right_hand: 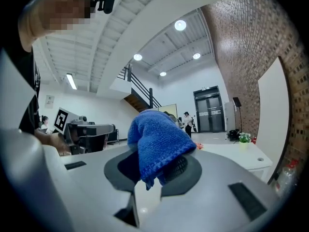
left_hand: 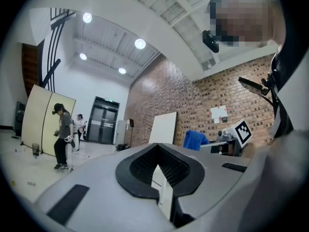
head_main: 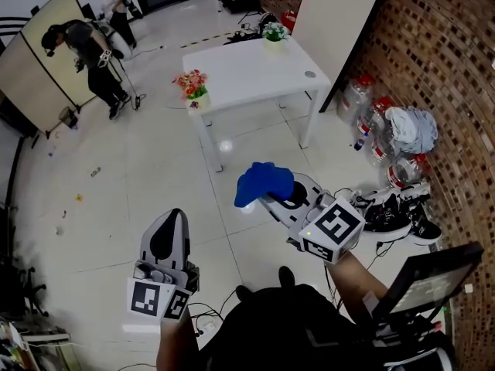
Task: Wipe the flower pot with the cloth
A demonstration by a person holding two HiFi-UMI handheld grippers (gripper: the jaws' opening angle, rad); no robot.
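Item: blue cloth (head_main: 263,182). It is bunched and pinched in the right claw (head_main: 272,198), which is clenched on it. Most of the cloth stands proud above the jaws, held over bare floor well short of the desk (head_main: 247,72).

Item: left claw (head_main: 172,216). Its jaws are drawn together to a slit with nothing between them, and it is held low near the person's body.

Item: two flower pots, both on the desk. The red-flowered pot (head_main: 193,91) is at the near left corner and the green-leaved pot (head_main: 273,35) is at the far edge. Which of them is meant cannot be told.

Step in hand, as judged: carrying the cloth towards the desk. No wiping has begun.

Next move calls for closing the gap to a pot, steadying it with the empty left claw, then pressing the cloth's loose bulk against its wall.
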